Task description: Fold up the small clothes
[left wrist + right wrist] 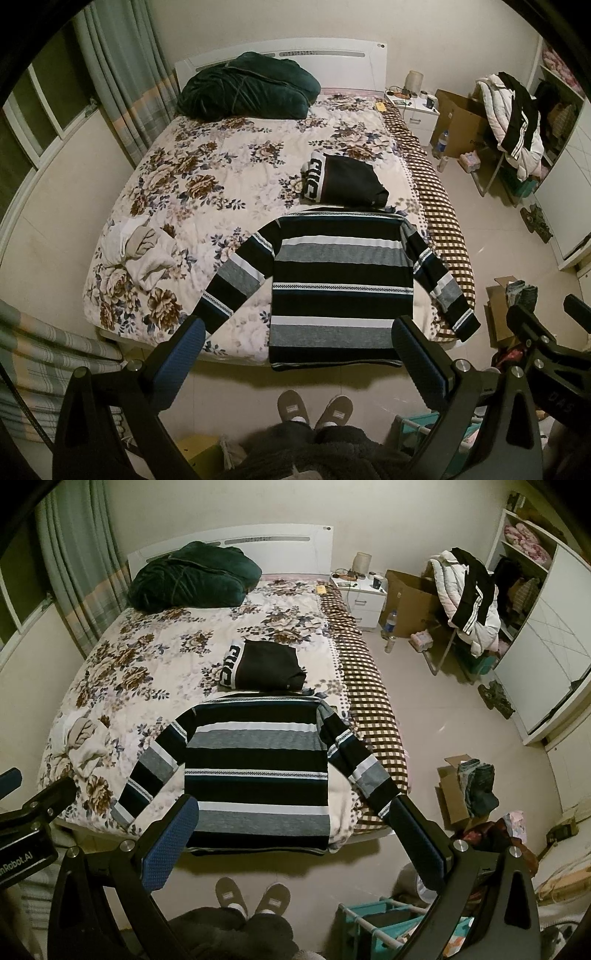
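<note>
I have both grippers held above the foot of the bed, looking down at it. The left gripper (pixel 297 341) has its fingers (pixel 184 350) spread wide with nothing between them, and the right gripper (pixel 291 821) is the same: fingers (pixel 171 842) wide apart and empty. Neither touches the cloth.

The striped sweater (pixel 336 288) lies flat on the floral quilt (pixel 207 162), at the foot edge of the bed, its hem hanging slightly over that edge at 6 o'clock. Its body shows black, grey and white bands. Both sleeves are spread outward: one points toward 8 o'clock across the quilt, the other toward 4 o'clock, its cuff reaching over the brown checked blanket (pixel 447 236) along the bed's side.

Just beyond the sweater's collar, at 12 o'clock from it, sits a folded black garment (pixel 267 664) with a white lettered band, touching or overlapping the collar. At 9 o'clock from the sweater, well apart, a heap of pale crumpled clothes (pixel 142 254) lies on the quilt. A dark green duvet (pixel 192 576) is bundled against the headboard at 11 o'clock.

My slippers (pixel 253 893) show on the floor at 6 o'clock. A cardboard box (pixel 465 794) with clothes stands on the floor at 3 o'clock.
</note>
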`<action>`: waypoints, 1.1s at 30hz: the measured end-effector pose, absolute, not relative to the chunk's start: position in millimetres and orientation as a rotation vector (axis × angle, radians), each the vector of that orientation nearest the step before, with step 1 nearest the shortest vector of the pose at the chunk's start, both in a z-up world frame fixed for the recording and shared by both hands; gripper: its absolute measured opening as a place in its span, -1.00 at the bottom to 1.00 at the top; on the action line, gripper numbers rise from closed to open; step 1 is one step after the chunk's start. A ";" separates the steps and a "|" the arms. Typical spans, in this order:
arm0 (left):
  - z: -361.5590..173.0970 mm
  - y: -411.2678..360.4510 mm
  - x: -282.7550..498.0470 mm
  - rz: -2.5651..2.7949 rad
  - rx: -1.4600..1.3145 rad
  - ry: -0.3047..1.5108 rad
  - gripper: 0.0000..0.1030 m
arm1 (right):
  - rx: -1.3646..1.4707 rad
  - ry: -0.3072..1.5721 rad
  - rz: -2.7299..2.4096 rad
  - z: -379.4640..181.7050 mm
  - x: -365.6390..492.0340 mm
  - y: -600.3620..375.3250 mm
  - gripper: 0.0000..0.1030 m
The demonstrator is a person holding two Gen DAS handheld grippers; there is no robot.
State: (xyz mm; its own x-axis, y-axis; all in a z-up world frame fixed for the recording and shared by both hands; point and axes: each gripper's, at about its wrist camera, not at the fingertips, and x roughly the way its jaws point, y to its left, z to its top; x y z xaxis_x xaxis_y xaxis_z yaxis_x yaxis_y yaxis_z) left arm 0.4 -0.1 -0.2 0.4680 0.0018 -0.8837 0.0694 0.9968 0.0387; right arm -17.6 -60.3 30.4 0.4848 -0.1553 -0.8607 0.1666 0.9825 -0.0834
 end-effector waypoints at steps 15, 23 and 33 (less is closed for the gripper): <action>-0.7 -1.0 1.2 -0.039 0.070 1.076 1.00 | 0.016 1.047 -0.194 30.2 -16.6 -61.8 1.00; -0.5 -0.5 0.9 -0.037 0.072 1.074 1.00 | 0.019 1.047 -0.193 30.5 -16.7 -62.1 1.00; 10.7 0.4 10.9 -0.039 0.071 1.071 1.00 | 0.021 1.047 -0.192 31.1 -16.6 -62.5 1.00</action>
